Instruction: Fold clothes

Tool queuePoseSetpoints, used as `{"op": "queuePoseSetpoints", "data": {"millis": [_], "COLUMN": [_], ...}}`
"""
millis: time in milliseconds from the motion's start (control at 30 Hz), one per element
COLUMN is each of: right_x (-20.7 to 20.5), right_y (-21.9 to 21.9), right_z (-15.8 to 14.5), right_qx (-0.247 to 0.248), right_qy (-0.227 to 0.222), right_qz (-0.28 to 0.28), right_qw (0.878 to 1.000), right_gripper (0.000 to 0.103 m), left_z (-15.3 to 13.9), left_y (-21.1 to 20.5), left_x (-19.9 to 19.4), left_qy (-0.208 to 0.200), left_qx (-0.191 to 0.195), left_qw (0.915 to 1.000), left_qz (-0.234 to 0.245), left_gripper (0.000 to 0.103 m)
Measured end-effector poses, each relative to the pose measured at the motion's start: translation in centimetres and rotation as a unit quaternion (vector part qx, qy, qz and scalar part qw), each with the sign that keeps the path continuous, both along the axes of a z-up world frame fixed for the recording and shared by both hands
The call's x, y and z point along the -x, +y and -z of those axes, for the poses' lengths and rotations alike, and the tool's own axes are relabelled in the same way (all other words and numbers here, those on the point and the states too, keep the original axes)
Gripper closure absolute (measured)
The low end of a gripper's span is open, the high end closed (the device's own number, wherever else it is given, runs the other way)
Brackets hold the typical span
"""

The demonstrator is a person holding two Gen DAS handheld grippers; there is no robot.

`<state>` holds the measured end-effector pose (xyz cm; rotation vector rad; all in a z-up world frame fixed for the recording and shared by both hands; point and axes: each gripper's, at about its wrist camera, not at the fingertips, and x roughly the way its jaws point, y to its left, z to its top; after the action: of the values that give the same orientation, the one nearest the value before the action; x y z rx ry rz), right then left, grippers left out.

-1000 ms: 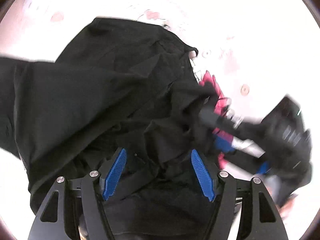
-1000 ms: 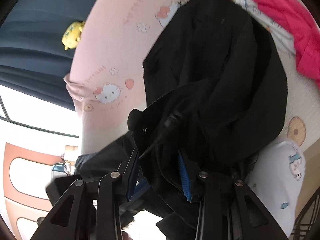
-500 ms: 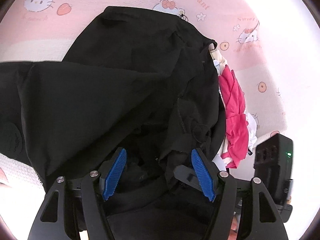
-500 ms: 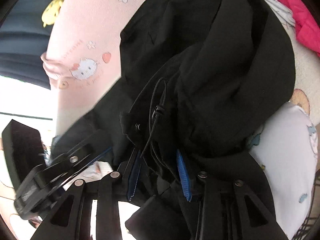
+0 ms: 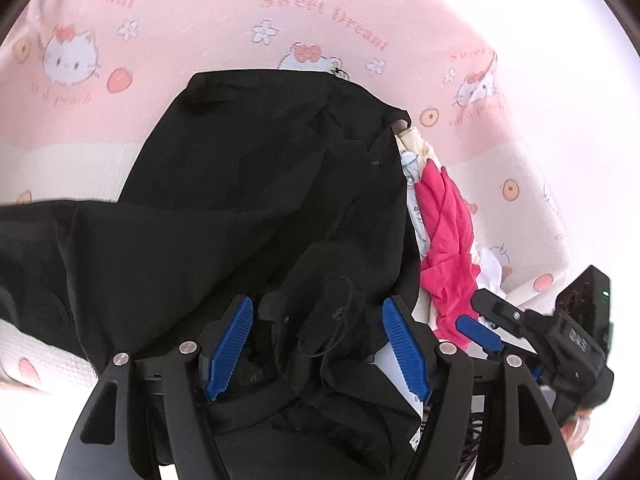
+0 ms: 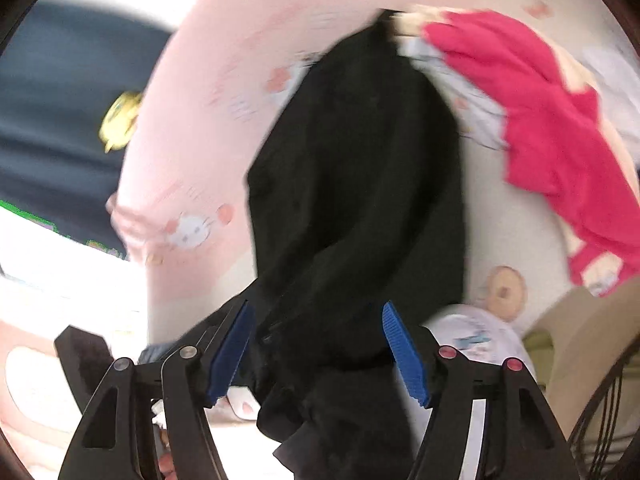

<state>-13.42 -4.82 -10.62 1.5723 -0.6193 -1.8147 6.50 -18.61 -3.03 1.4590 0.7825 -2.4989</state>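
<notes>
A black garment (image 5: pixel 248 208) fills the centre and left of the left wrist frame, lying crumpled on a pink bedsheet (image 5: pixel 192 24) printed with cartoon cats, flowers and the words "Sweet Dream". Its matte fabric is rumpled into broad folds, with a thin black drawstring (image 5: pixel 340 320) looping near the lower middle. In the right wrist frame (blurred) the same dark cloth (image 6: pixel 360 184) runs from the upper centre down to the bottom edge. The left gripper (image 5: pixel 318 340) has its blue-padded jaws spread apart, with bunched fabric lying between them. The right gripper (image 6: pixel 316 350) also stands with jaws wide apart over the cloth, gripping nothing. Just right of the black piece lies a bright pink garment (image 5: pixel 444 240) atop a white patterned cloth (image 5: pixel 412 176). A yellow plush toy (image 6: pixel 118 120) sits at the left of the right wrist frame.
</notes>
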Motion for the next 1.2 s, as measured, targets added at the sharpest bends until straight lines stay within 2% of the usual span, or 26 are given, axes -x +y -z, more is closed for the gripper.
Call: {"op": "queuePoseSetpoints", "data": {"millis": [200, 400, 500, 600, 667, 800, 1033, 1100, 1133, 1167, 1200], "right_x": [3.4, 6.4, 7.8, 9.3, 10.5, 12.7, 14.7, 15.0, 15.1, 15.2, 15.2], "right_y": [3.6, 4.9, 4.6, 4.0, 3.7, 2.8, -0.2, -0.9, -1.2, -1.6, -1.8], "right_z": [3.2, 6.6, 8.1, 9.6, 10.5, 12.4, 14.5, 15.1, 15.3, 15.6, 15.9], "right_qx": [-0.032, -0.012, -0.012, -0.009, -0.007, -0.005, -0.017, -0.015, -0.014, -0.012, -0.008], "right_qy": [-0.051, -0.107, -0.122, -0.143, -0.152, -0.166, -0.179, -0.185, -0.188, -0.191, -0.192], "right_qz": [0.054, 0.074, 0.072, 0.075, 0.081, 0.089, 0.058, 0.053, 0.05, 0.048, 0.043], "right_qw": [0.997, 0.991, 0.99, 0.987, 0.985, 0.982, 0.982, 0.981, 0.981, 0.98, 0.98], "right_gripper": [0.036, 0.036, 0.036, 0.036, 0.036, 0.036, 0.037, 0.06, 0.08, 0.094, 0.096], "left_z": [1.0, 3.9, 5.4, 5.9, 5.9, 7.0, 10.5, 10.9, 11.0, 11.1, 11.2], "left_y": [4.0, 9.3, 11.3, 12.5, 13.4, 14.2, 12.8, 12.5, 12.4, 12.4, 12.4], "left_x": [4.4, 9.9, 12.5, 14.5, 15.7, 17.9, 19.5, 19.7, 19.8, 19.8, 19.8], "left_qy": [-0.042, -0.091, -0.126, -0.134, -0.131, -0.136, -0.158, -0.157, -0.155, -0.153, -0.153], "left_qx": [0.034, 0.045, 0.03, -0.011, 0.003, 0.041, 0.001, -0.012, -0.016, -0.018, -0.018], "left_qw": [0.9968, 0.9823, 0.9735, 0.968, 0.9649, 0.9585, 0.9603, 0.9613, 0.9618, 0.9619, 0.9618], "left_qz": [0.058, 0.157, 0.188, 0.212, 0.228, 0.247, 0.23, 0.226, 0.225, 0.226, 0.227], "left_gripper": [0.038, 0.038, 0.038, 0.038, 0.038, 0.038, 0.038, 0.038, 0.038, 0.038, 0.038]}}
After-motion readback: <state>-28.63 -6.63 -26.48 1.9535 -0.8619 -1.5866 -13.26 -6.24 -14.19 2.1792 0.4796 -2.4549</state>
